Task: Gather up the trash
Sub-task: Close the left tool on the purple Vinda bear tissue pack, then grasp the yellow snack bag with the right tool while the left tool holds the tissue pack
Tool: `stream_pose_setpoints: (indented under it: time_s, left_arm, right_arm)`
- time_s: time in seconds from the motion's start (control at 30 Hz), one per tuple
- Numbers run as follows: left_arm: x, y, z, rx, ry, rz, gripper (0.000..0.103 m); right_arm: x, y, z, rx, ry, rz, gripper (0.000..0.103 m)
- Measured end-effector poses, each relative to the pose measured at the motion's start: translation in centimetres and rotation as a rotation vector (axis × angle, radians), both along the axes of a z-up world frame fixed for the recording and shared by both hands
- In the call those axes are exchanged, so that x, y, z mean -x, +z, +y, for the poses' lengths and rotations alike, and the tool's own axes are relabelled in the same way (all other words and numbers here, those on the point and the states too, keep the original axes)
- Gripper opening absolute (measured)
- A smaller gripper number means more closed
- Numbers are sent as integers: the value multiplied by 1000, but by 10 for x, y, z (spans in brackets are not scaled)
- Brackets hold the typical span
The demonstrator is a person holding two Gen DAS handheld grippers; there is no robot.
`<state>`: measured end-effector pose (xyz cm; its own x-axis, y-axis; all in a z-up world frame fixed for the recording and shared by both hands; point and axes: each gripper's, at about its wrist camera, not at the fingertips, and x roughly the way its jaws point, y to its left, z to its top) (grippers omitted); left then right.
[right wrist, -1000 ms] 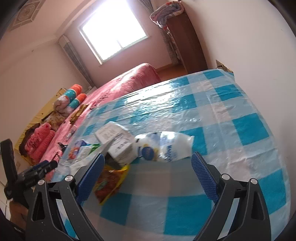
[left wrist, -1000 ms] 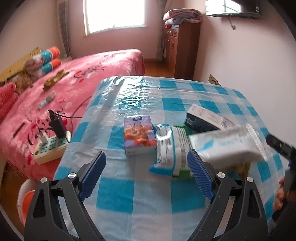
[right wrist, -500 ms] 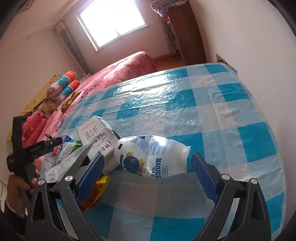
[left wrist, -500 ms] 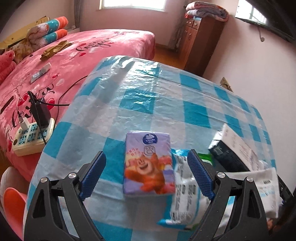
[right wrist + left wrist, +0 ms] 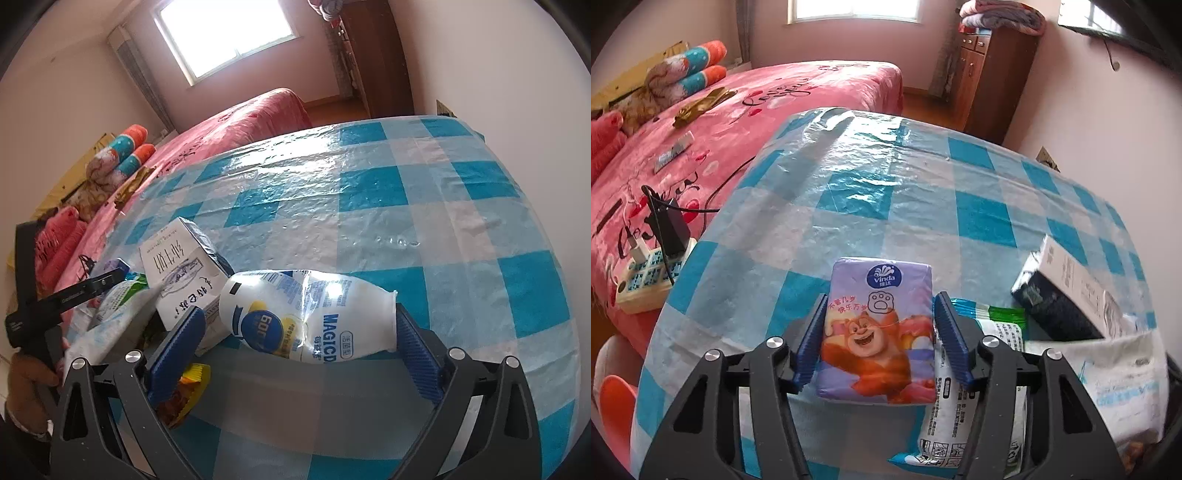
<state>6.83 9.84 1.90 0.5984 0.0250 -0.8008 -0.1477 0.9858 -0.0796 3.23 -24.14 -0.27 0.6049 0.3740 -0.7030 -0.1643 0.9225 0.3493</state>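
A purple tissue pack with a cartoon bear [image 5: 879,328] lies on the blue-checked table [image 5: 923,177]. My left gripper [image 5: 881,339] is shut on it, blue pads pressing both sides. A white plastic bottle-shaped pouch [image 5: 310,317] lies on its side between the wide-open jaws of my right gripper [image 5: 295,350]. The right pad is close to its flat end; the left pad stands apart from it. A white and green wrapper [image 5: 964,387], a dark box with a white label [image 5: 1067,291] and a white bag [image 5: 1123,365] lie to the right of the pack.
An orange snack wrapper [image 5: 184,391] lies by my right gripper's left finger. The box [image 5: 184,273] stands just left of the pouch. A pink bed [image 5: 701,147] with a power strip [image 5: 646,273] lies left of the table. A wooden cabinet [image 5: 990,74] stands at the back.
My left gripper moved forward and closed on the tissue pack. My right gripper moved forward so the white pouch now sits between its open jaws.
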Motion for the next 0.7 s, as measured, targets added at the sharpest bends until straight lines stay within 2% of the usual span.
stream_pose_setpoints:
  time_s: [0.17,0.27,0.5,0.57,0.7]
  left_arm:
    - [13,0,-4,-3,-18,1,57]
    - [22,0,-10,-9,-41,8,57]
    - [48,0,-18,6,-74,17,56]
    - [54,0,-20,14,-81,21,56]
    - [70,0,-21,33,-92,28,56]
  right_arm:
    - [0,0,-2,-11,1,-7,95]
    - [2,1,4,12,26,-17,81]
    - [6,1,5,-20,77,-19,68]
    - [8,1,4,-39,90,-19,59]
    - [14,0,6,-61,140,-12,56]
